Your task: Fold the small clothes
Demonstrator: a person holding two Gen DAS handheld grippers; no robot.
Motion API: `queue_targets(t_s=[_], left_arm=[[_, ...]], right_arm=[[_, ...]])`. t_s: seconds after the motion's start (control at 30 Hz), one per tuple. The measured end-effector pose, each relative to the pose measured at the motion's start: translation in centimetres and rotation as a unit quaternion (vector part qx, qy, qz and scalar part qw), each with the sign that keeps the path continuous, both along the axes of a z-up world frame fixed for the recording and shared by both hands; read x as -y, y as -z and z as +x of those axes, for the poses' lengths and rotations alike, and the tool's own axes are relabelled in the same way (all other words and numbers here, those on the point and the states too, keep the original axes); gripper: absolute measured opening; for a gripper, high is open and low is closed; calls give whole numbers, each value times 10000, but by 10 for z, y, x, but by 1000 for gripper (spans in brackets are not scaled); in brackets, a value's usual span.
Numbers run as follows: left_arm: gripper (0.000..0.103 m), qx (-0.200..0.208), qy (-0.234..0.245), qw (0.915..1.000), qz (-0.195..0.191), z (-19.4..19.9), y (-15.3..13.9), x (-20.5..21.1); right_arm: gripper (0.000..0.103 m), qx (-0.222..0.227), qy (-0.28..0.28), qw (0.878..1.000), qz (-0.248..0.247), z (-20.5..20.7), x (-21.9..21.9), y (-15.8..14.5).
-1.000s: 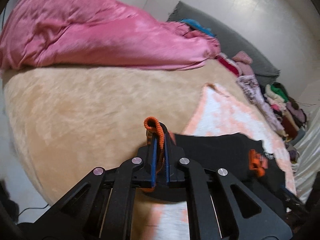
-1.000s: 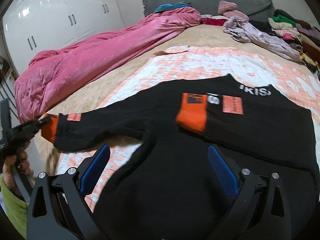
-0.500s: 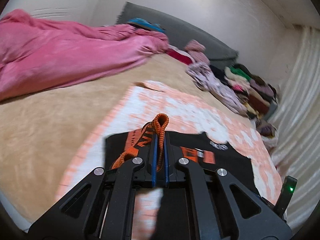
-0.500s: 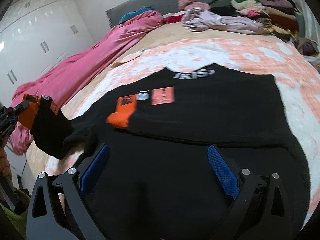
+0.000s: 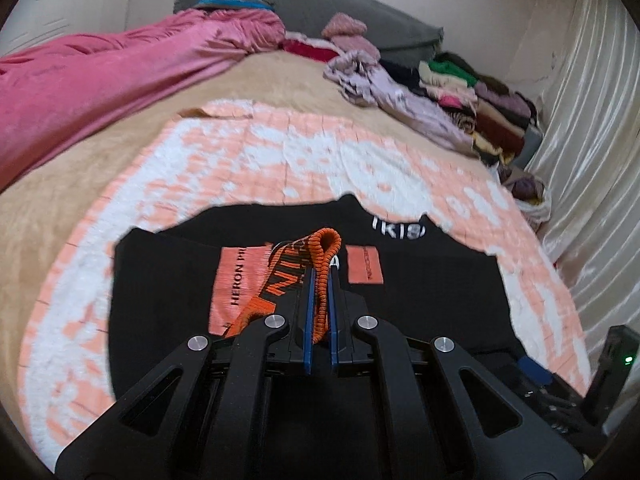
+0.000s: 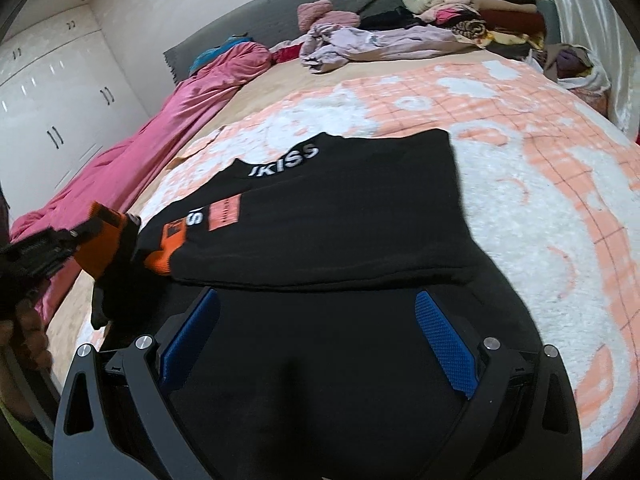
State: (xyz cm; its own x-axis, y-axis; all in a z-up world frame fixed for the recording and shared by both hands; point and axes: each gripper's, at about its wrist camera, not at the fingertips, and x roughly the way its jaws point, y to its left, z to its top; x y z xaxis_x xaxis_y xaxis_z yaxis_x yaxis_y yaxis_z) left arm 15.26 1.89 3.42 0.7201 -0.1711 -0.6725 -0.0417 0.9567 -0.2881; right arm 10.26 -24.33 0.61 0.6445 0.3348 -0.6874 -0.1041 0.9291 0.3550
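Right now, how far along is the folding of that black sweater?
About midway, I'd judge. Done: one sleeve already lies folded across the black sweater, its orange cuff on the chest. In hand: the left gripper is shut on the other cuff, holding that sleeve over the body. The right gripper hovers open above the hem. Left: laying this sleeve down, then folding the body.

Spread on the blanket (image 6: 520, 208) atop the bed (image 5: 72, 184), near edge: sweater (image 6: 340, 220), right sleeve folded across its chest. Left sleeve's cuff (image 5: 320, 256) lifted over the sweater's left side, pinched in the left gripper (image 5: 320, 276). Right gripper (image 6: 316, 320) above the sweater's near hem, fingers (image 6: 444, 344) wide apart. Far left: quilt (image 6: 160, 132). Far right, by the headboard (image 6: 304, 12): clothes pile (image 6: 460, 12).
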Motion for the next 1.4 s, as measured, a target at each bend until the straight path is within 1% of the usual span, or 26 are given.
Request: queue_targets(t_s=[0.1,0.17,0.2,0.27,0.33,0.4,0.43,0.47,0.53,0.63,0.7,0.73,0.83,0.93,1.03,1.1,1.13,1.17,1.23,1.3,1.4], left_arm=[[1,-127,111,9999,-12,7,13,6],[4,-137,235,9996,-103,9,19,9],[7,-144,360,9990,-214,10,22,10],[10,-105,499,9982,-307,8,24,12],[21,-32,577,9976,-386,7,23,12],[24,78,601,9968,-522,5,18,7],[24,150,567,9969,-524,4,14,3],[26,212,516,9972,-504,3,11,1],[35,391,364,9975,-467,1,3,-11],[37,625,92,9973,-378,-2,-8,-31],[39,707,-10,9965,-442,-3,-11,-44],[40,750,-134,9962,-419,-4,-11,-51],[43,790,-412,9957,-257,-4,-8,-69],[46,722,-823,9940,-14,-3,1,-90],[49,626,-1188,9909,-66,-6,8,-115],[50,612,-1430,9878,-68,-9,10,-128],[50,595,-1525,9865,-103,-11,11,-134],[50,581,-1608,9850,-211,-12,11,-142],[51,582,-1704,9831,-328,-16,12,-150],[51,603,-1799,9813,-326,-18,12,-154],[53,628,-1836,9804,-344,-21,11,-155]], right_arm=[[98,-23,60,10000,-24,1,3,2],[98,-27,67,10000,-52,4,3,3],[98,-30,76,9999,-70,4,2,3],[98,-38,74,9999,-88,7,0,3],[98,-27,42,9999,-126,9,-5,3],[98,-18,-29,9999,-153,12,-12,1],[98,-11,-89,9998,-171,14,-18,0],[98,-3,-156,9997,-184,16,-24,-2],[98,43,-329,9992,-215,19,-40,-6],[98,148,-642,9974,-279,25,-69,-15],[98,190,-813,9961,-271,29,-86,-21],[98,218,-915,9953,-247,31,-96,-24],[98,238,-1166,9924,-298,39,-121,-26],[97,129,-1397,9895,-356,49,-142,-20],[97,9,-1514,9876,-421,63,-158,-11],[87,-121,-1587,9862,-457,75,-167,-4],[77,-204,-1636,9853,-438,80,-170,1],[72,-280,-1666,9848,-411,83,-173,4],[71,-397,-1707,9839,-345,90,-178,12],[69,-495,-1682,9842,-258,96,-180,18],[56,-596,-1668,9842,50,101,-178,24]])
